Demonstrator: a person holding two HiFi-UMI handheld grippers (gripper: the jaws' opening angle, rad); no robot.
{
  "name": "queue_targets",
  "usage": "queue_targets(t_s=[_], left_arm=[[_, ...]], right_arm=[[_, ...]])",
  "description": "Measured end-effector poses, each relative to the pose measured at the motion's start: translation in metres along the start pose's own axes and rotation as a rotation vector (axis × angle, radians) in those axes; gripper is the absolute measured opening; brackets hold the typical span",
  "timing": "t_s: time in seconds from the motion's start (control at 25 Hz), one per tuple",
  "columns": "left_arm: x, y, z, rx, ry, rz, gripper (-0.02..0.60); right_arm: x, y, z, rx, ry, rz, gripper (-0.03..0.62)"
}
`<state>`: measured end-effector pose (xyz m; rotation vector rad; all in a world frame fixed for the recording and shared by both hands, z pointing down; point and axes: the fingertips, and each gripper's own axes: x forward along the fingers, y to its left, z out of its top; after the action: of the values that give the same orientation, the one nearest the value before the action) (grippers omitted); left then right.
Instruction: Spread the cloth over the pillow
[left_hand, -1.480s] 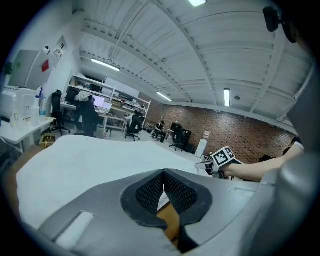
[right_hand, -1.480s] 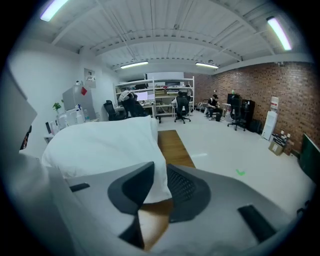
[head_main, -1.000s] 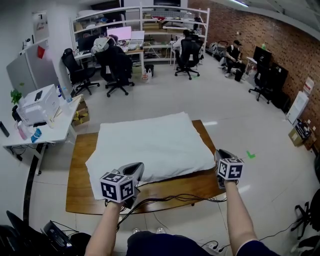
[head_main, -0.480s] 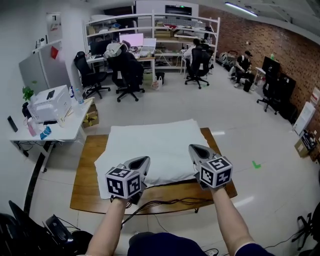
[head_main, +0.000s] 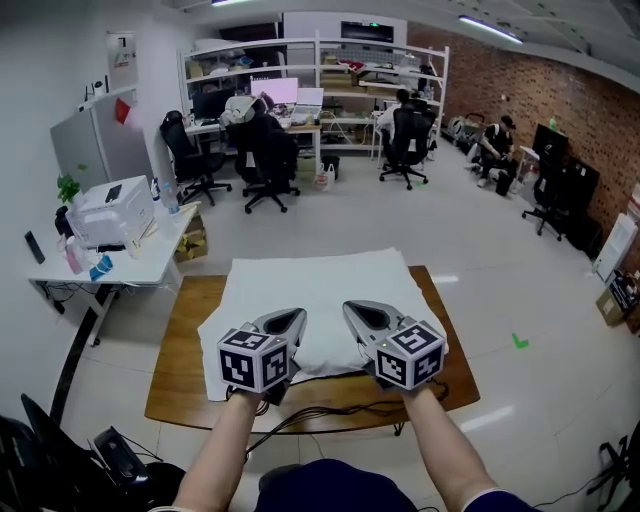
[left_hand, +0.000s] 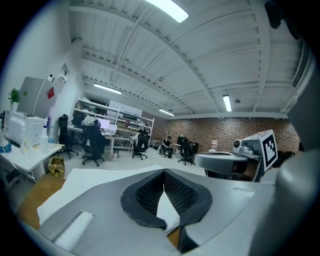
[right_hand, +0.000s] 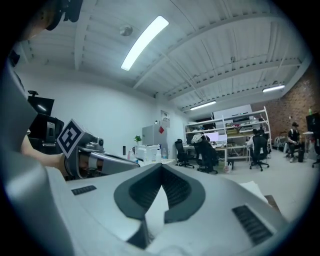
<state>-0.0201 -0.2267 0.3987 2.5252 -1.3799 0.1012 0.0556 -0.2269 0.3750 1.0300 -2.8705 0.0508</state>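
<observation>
A white cloth (head_main: 320, 290) lies spread flat over a soft bulge, the pillow beneath it, on the wooden table (head_main: 185, 340). No part of the pillow shows bare. Both grippers hover side by side over the cloth's near edge, pointing away from me. My left gripper (head_main: 288, 320) is shut with its tips together; through the gap behind the tips (left_hand: 163, 172) I see only the cloth and wood below. My right gripper (head_main: 358, 312) is shut too, and nothing is pinched between its pads (right_hand: 161, 169). Each gripper view shows the other gripper alongside.
Black cables (head_main: 330, 408) run along the table's near edge. A white desk with a printer (head_main: 110, 215) stands to the left. Office chairs (head_main: 265, 160), shelving and seated people fill the back of the room. Bare floor surrounds the table on the right.
My right gripper has swung left from the table's right near corner to sit beside the left gripper. The left gripper has risen a little. The cloth lies as before.
</observation>
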Motion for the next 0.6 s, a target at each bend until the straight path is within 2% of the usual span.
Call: queue_targets(t_s=[0.12,0.6], left_arm=[[-0.001,-0.001,0.007,0.023,-0.008,0.000,0.000],[0.008,0.000,0.011,0.033,0.005,-0.005,0.000]], right_arm=[[0.001,0.008,0.003,-0.017,-0.002,0.028,0.003],[0.011,-0.002,0.007,-0.036,-0.011,0.021,0.003]])
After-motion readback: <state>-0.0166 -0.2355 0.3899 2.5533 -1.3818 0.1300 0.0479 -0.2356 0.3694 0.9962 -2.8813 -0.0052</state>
